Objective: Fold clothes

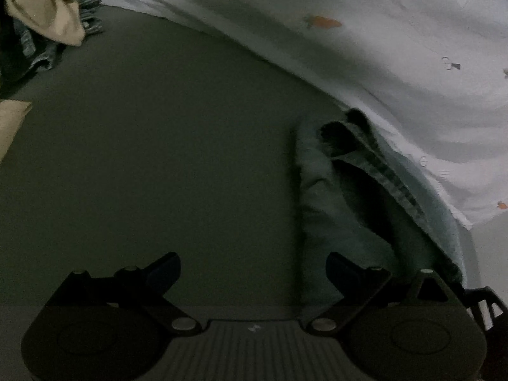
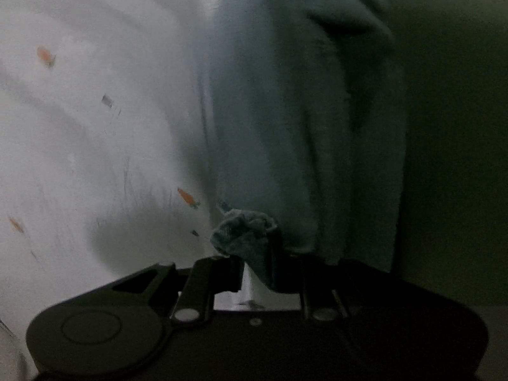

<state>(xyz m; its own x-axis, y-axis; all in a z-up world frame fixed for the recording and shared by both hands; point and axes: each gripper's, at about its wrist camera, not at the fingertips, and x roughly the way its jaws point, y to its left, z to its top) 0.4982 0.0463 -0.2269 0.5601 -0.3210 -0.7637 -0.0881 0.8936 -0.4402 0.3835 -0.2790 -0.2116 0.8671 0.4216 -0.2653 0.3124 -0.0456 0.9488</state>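
A pale blue-green garment (image 1: 330, 197) lies in a long bunch on the dark olive surface (image 1: 152, 146), along the edge of a white printed sheet. My left gripper (image 1: 254, 270) stands open above the dark surface, its right finger (image 1: 341, 266) over the garment's near end, nothing between the fingers. In the right wrist view the same garment (image 2: 295, 120) hangs and stretches away from my right gripper (image 2: 257, 254), which is shut on a bunched corner of it (image 2: 244, 231). Cloth hides the right fingertips.
A white sheet with small orange carrot prints (image 1: 397, 63) (image 2: 89, 120) borders the dark surface. A pile of clothes, tan cloth (image 1: 44, 9) over denim (image 1: 35, 50), lies at the far left. Another tan piece (image 1: 11, 120) shows at the left edge.
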